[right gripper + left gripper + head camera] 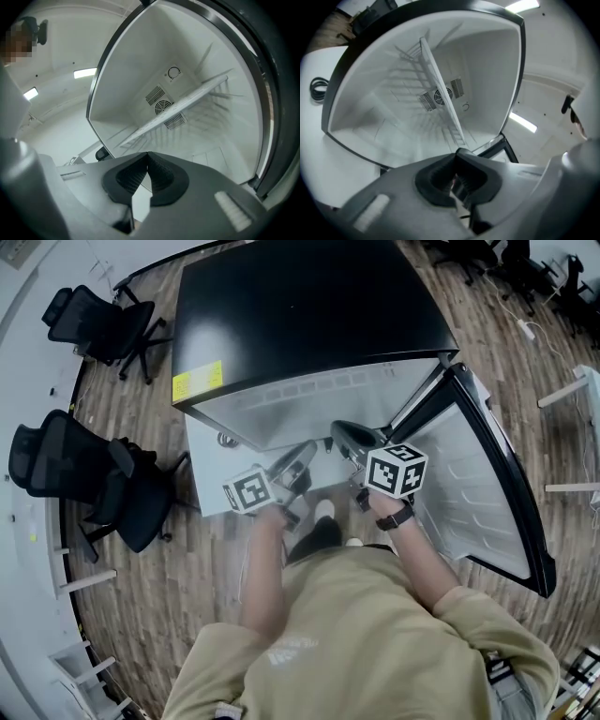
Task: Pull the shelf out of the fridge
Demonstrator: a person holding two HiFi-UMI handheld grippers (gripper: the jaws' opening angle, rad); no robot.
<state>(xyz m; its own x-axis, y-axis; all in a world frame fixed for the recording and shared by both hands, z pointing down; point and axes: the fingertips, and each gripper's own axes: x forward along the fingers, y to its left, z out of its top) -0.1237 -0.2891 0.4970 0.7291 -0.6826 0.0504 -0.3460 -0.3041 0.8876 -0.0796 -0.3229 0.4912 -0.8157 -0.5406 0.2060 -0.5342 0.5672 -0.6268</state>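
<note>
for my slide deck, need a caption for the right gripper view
Right gripper, jaws shut and empty, faces the open fridge with its white shelf in place.

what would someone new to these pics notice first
A big black fridge fills the middle of the head view, its door standing open at the right. One wire shelf spans the white inside. The left gripper and right gripper point into it, both shut on nothing.

My left gripper (298, 461) and right gripper (345, 434) — jaws pressed together, empty — side by side, pointing forward; left arm (265, 568) and right arm (427, 563) extended before me.
</note>
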